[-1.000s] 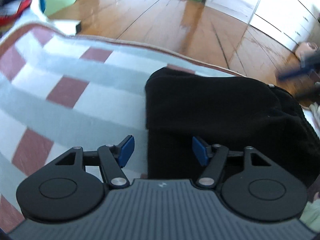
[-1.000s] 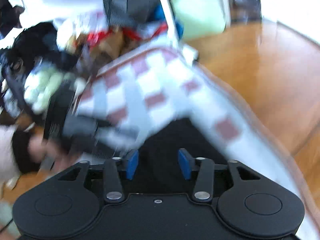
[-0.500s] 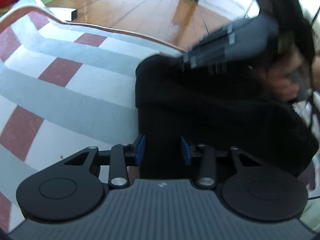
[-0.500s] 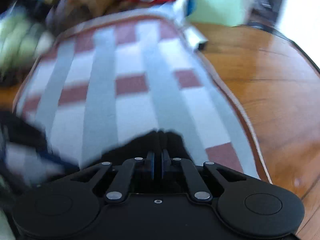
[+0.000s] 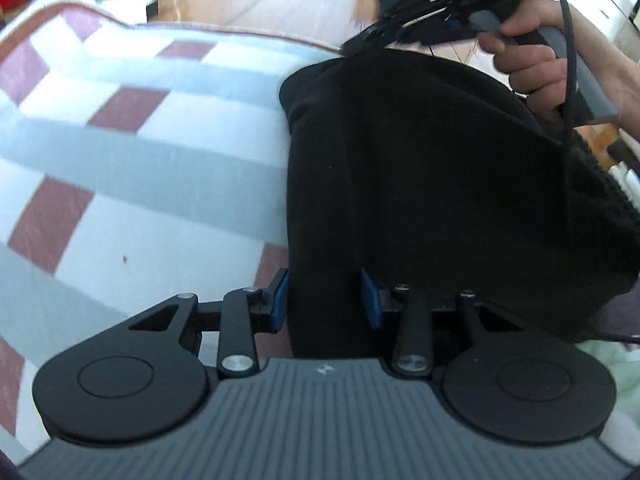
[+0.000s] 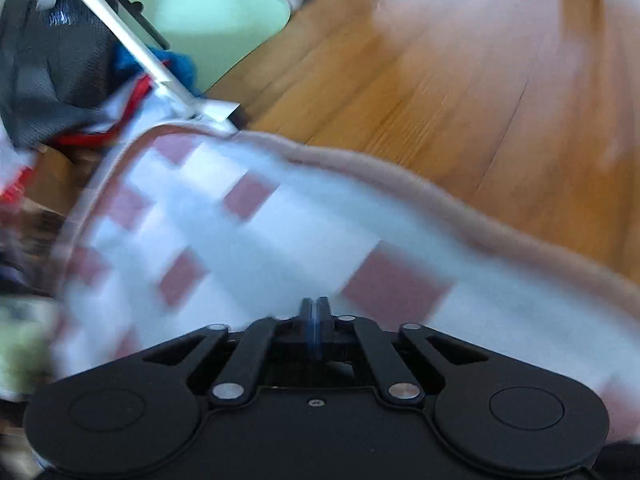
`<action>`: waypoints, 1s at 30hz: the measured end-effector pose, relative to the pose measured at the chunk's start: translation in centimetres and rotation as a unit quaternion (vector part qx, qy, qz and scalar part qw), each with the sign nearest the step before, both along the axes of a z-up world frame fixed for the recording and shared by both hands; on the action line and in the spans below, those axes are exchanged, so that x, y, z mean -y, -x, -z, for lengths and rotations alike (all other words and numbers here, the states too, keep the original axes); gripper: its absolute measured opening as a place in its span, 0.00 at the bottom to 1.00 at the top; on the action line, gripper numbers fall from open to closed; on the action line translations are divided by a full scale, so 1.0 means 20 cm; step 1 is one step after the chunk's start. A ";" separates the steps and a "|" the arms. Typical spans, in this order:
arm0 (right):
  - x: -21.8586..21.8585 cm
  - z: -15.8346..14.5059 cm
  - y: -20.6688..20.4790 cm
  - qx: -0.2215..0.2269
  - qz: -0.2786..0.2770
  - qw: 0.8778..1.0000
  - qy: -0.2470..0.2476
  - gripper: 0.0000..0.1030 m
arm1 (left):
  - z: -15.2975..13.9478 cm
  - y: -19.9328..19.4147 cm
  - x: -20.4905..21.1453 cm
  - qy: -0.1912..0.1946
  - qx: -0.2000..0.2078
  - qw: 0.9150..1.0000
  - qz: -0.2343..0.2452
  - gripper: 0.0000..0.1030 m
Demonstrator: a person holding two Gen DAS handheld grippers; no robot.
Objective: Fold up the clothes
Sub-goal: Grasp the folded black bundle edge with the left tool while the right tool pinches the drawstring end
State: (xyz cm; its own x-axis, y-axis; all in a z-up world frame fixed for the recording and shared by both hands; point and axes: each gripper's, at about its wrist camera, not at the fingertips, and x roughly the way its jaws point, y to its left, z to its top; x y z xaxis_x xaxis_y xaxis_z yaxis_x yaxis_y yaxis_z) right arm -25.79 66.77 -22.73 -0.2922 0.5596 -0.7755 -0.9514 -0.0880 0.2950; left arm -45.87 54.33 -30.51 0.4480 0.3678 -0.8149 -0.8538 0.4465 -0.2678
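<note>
A black garment point(image 5: 420, 184) lies on a checked white, grey and red-brown blanket point(image 5: 132, 168). My left gripper point(image 5: 325, 300) has its blue pads either side of the garment's near edge, part open with cloth between them. My right gripper point(image 6: 316, 316) is shut, pads together. In the left wrist view it point(image 5: 404, 12) holds up the garment's far edge, with the hand point(image 5: 536, 52) on its handle. In the right wrist view no black cloth shows between the pads.
A wooden floor point(image 6: 440, 80) lies beyond the blanket's edge point(image 6: 400, 172). A pile of clothes point(image 6: 52, 64), a metal frame leg point(image 6: 132, 44) and a pale green surface point(image 6: 200, 4) stand at the far left.
My right gripper has shut on the garment's far edge and lifted it. My left gripper's pads have narrowed around the near edge. Both views shifted.
</note>
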 end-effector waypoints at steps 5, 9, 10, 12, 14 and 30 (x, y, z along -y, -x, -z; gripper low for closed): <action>0.24 -0.21 -0.29 -0.058 -0.024 0.998 -0.029 0.07 | -0.15 0.15 -0.14 -0.028 0.077 0.996 -0.028 0.48; 0.53 -0.28 -0.58 -0.047 0.020 0.997 -0.051 0.55 | -0.15 0.17 -0.39 0.009 0.133 0.990 -0.053 0.56; 0.60 -0.26 -0.66 -0.041 0.043 0.997 -0.045 0.56 | -0.12 0.16 -0.46 0.031 0.140 0.988 -0.056 0.56; 0.74 -0.20 -0.80 -0.052 0.090 0.994 -0.022 0.56 | -0.06 0.09 -0.57 0.056 0.151 0.986 -0.053 0.58; 0.85 -0.13 -0.91 -0.079 0.129 0.988 0.001 0.56 | 0.01 0.01 -0.65 0.085 0.145 0.984 -0.052 0.68; 1.09 -0.13 -0.72 -0.030 0.131 0.983 -0.121 0.16 | -0.15 -0.01 -0.63 -0.011 0.075 0.986 -0.146 0.12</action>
